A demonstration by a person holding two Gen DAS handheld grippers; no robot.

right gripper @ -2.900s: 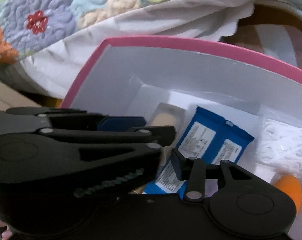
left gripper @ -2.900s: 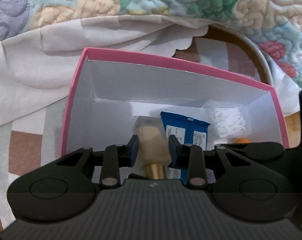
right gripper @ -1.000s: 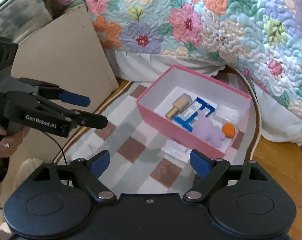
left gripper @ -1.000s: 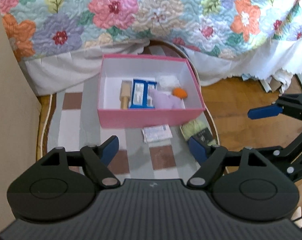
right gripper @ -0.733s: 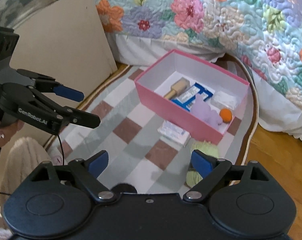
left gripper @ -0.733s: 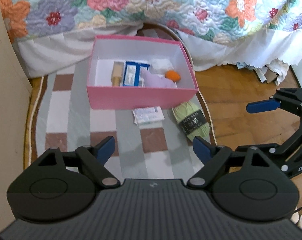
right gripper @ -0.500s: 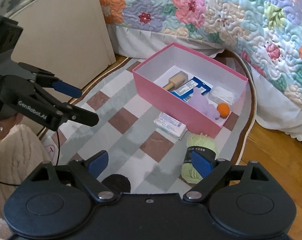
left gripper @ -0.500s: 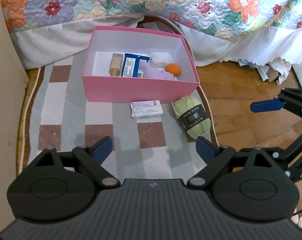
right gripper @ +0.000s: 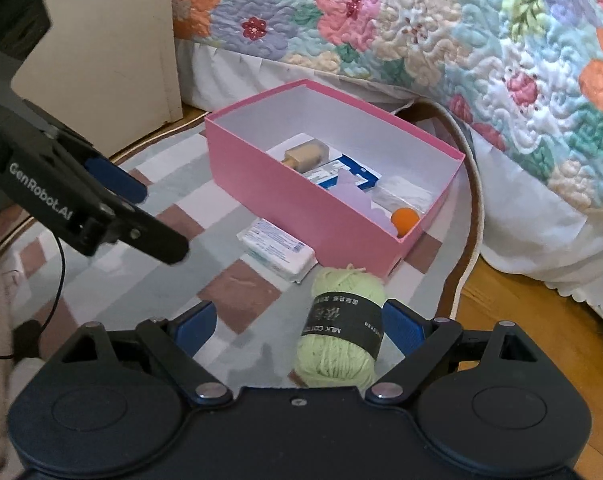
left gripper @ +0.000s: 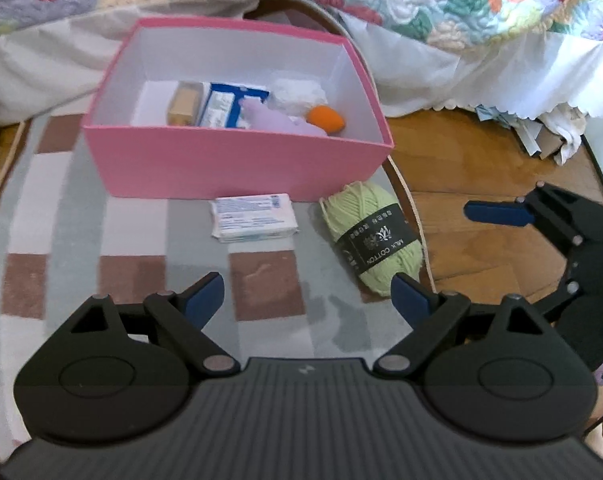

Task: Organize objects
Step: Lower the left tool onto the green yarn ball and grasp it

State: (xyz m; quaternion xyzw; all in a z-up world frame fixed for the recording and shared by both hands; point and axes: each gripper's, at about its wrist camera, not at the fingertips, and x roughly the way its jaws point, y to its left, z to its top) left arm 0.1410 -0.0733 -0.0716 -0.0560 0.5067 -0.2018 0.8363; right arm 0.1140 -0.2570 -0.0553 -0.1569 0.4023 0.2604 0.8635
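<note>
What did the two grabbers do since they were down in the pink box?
The left gripper let go of the tan bottle, and both it and the right gripper backed out of the pink box, now open and empty. The white packet and green yarn stay on the rug.

A home bedroom, seen at floor level. A floral quilted bedspread [right gripper: 441, 28] with a white scalloped bed skirt [left gripper: 501, 64] hangs down across the far side, above a wooden parquet floor [left gripper: 481, 184] on the right and a checked oval rug [left gripper: 149, 272] in grey, white and brown. On the rug sit household odds and ends: a pink box [right gripper: 301, 196] of small items, a tissue pack [left gripper: 253, 218] and a ball of green yarn [right gripper: 341, 340] near it.
</note>
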